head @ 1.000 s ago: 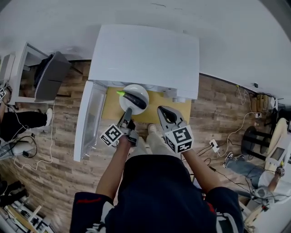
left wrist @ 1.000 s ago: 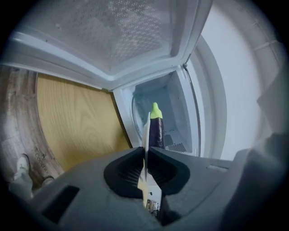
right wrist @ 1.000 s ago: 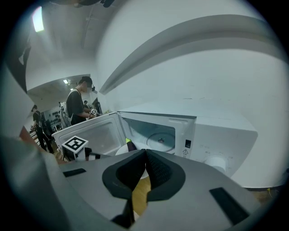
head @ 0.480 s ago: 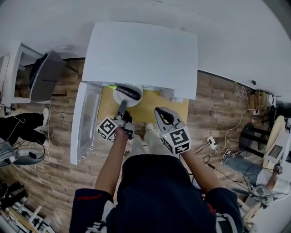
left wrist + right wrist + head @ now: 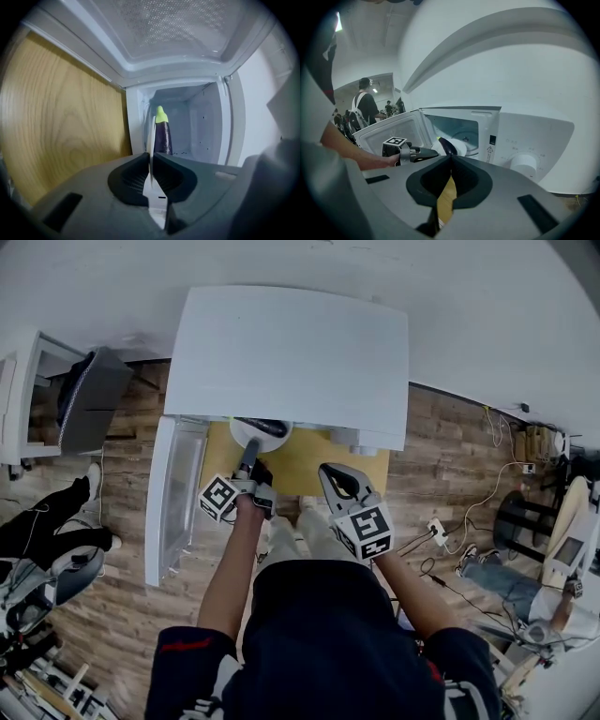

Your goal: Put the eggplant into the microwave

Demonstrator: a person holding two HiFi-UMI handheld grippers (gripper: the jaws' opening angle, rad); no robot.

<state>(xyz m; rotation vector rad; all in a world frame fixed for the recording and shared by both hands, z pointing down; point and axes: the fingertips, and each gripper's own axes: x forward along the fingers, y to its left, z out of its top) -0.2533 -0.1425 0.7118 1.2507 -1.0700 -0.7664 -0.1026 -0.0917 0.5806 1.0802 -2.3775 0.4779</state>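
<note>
The right gripper (image 5: 330,471) is being held nearest, over the wooden table (image 5: 323,457). Its jaws are being kept together, tips touching, with nothing between them. Just beyond it and to its left, the left gripper (image 5: 247,456) is being pointed at the microwave (image 5: 292,357). Its jaws are being pressed, narrow, on the near rim of a white plate (image 5: 251,436). The plate is being held by that rim alone at the microwave's open mouth, and in the head view its far part is being hidden under the microwave's top. The eggplant (image 5: 163,137) is being carried on the plate. It is dark purple, and its green cap (image 5: 161,115) is being turned toward the door side. Past it, the white cavity (image 5: 194,126) is being shown through the opening. The door (image 5: 174,491) is being left swung wide to the left. On the panel to the right of the opening, a round knob (image 5: 523,163) is being shown. Farther off, beyond the door, a standing person (image 5: 367,104) is being glimpsed in the room.
</note>
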